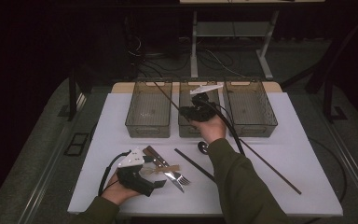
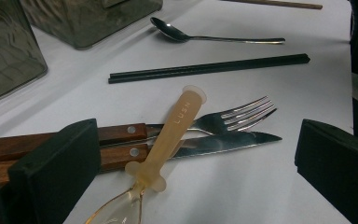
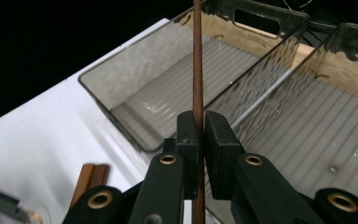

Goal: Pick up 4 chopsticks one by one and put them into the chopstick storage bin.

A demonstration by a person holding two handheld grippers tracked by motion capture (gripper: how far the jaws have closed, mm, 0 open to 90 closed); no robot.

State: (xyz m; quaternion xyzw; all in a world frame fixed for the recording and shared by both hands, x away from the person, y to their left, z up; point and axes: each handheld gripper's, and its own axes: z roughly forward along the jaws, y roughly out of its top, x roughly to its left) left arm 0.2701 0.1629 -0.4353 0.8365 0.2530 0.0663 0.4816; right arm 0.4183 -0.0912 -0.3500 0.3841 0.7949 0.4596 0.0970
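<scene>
Sorting cutlery into bins, early stage by the look of it. Counter [image 1: 121,112] has three clear bins: left bin [image 1: 149,109], middle bin [image 1: 186,123], right bin [image 1: 251,109]; all look empty as far as I can tell.

Right claw [image 3: 200,135] is pinched on a brown chopstick [image 3: 197,56], held over the bins around the left/middle divider; not dropped yet. In the high view that stick runs up-left from the right claw [image 1: 196,105].

Left on the counter: another brown chopstick [image 1: 270,168], black chopsticks [image 2: 209,68], knife [image 2: 223,142], fork [image 2: 242,114], metal spoon [image 2: 186,36], amber plastic spoon [image 2: 168,140]. So nearly everything is left.

Left claw [image 2: 198,163] stands wide, nothing gripped, straddling the knife/fork/plastic spoon pile.

View differences: the right gripper view confirms the pinch and shows ribbed bin floors. The left gripper view shows the plastic spoon lying across the knife and fork, blurry from above. The high view gives the full layout.
</scene>
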